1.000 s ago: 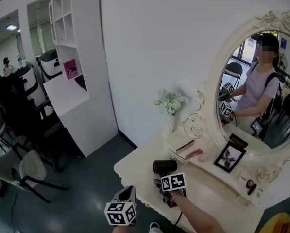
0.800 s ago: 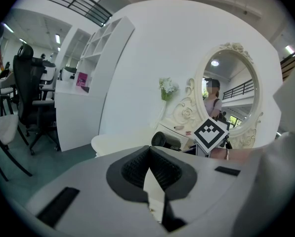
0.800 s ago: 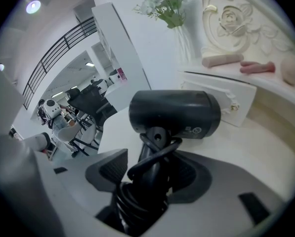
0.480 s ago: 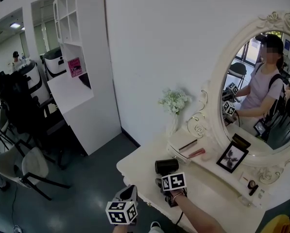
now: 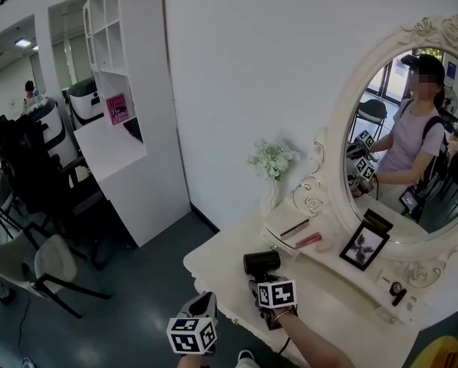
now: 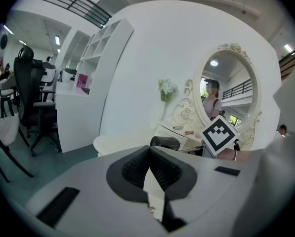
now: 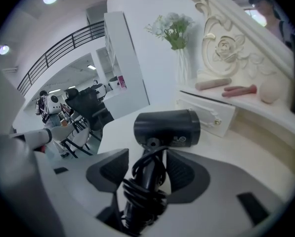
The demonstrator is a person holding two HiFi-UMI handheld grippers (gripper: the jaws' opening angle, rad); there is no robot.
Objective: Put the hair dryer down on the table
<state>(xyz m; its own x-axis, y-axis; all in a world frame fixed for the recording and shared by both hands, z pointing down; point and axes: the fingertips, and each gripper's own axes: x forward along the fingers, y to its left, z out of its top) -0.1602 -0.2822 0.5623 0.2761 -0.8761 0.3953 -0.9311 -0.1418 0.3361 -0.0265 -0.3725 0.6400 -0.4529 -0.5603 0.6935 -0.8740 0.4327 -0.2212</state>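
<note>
The black hair dryer (image 5: 260, 262) lies on the white dressing table (image 5: 213, 271), barrel toward the wall, its cord wound round the handle. In the right gripper view the hair dryer (image 7: 167, 127) fills the middle. Its handle runs back between the pads of my right gripper (image 7: 147, 154). Those jaws are closing, with a strip of table still showing beside the left pad. In the head view my right gripper (image 5: 267, 286) sits just behind the dryer. My left gripper (image 5: 202, 313) hangs off the table's front edge, and in its own view the left gripper (image 6: 149, 149) is shut on nothing.
An oval mirror (image 5: 413, 129) in a carved white frame stands behind the table. A vase of white flowers (image 5: 269, 163), a low shelf with cosmetics (image 5: 290, 232) and a photo frame (image 5: 363, 248) line the back. A white shelf unit (image 5: 121, 90) and chairs (image 5: 37, 267) stand at left.
My right gripper has slid slightly back toward me along the handle, while the hair dryer stays put on the table. The left gripper has not moved.
</note>
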